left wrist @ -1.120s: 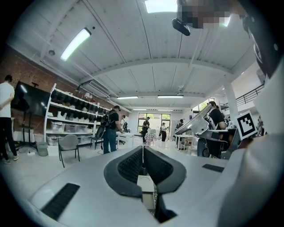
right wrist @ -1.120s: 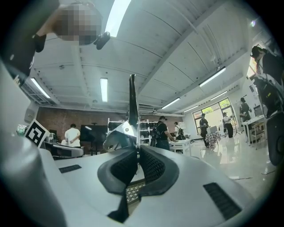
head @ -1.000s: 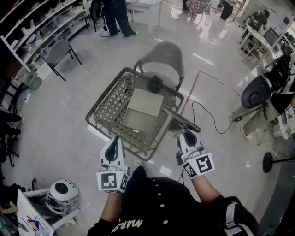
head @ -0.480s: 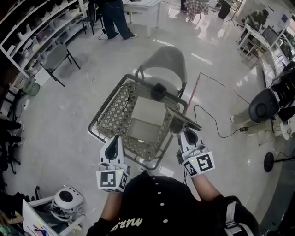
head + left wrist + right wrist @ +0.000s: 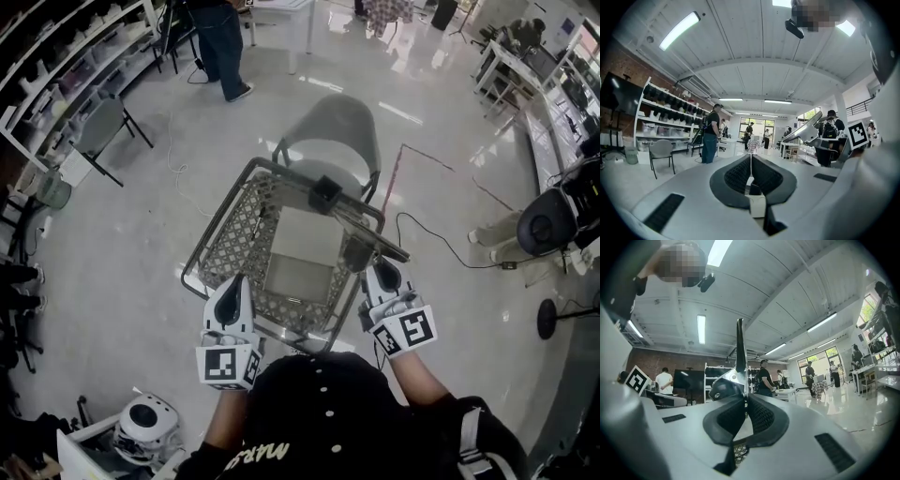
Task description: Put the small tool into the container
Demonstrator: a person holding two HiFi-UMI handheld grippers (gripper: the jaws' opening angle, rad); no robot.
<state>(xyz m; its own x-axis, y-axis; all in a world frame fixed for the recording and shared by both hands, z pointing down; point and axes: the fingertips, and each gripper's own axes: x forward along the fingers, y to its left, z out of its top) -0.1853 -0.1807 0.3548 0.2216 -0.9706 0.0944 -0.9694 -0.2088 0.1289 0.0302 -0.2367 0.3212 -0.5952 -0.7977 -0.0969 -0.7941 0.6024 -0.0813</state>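
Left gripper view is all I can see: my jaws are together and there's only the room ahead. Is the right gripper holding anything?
Observer: Yes. The right gripper is shut on the small tool, a thin metal blade standing edge-on between its jaws.
Operator: Where's the container?
Observer: The head view shows a wire mesh cart standing directly in front of you, out of your frame.
Operator: Is the tool over it?
Observer: Seen from above, the small tool crosses the cart's right rim. It is gripped, not dropped in.
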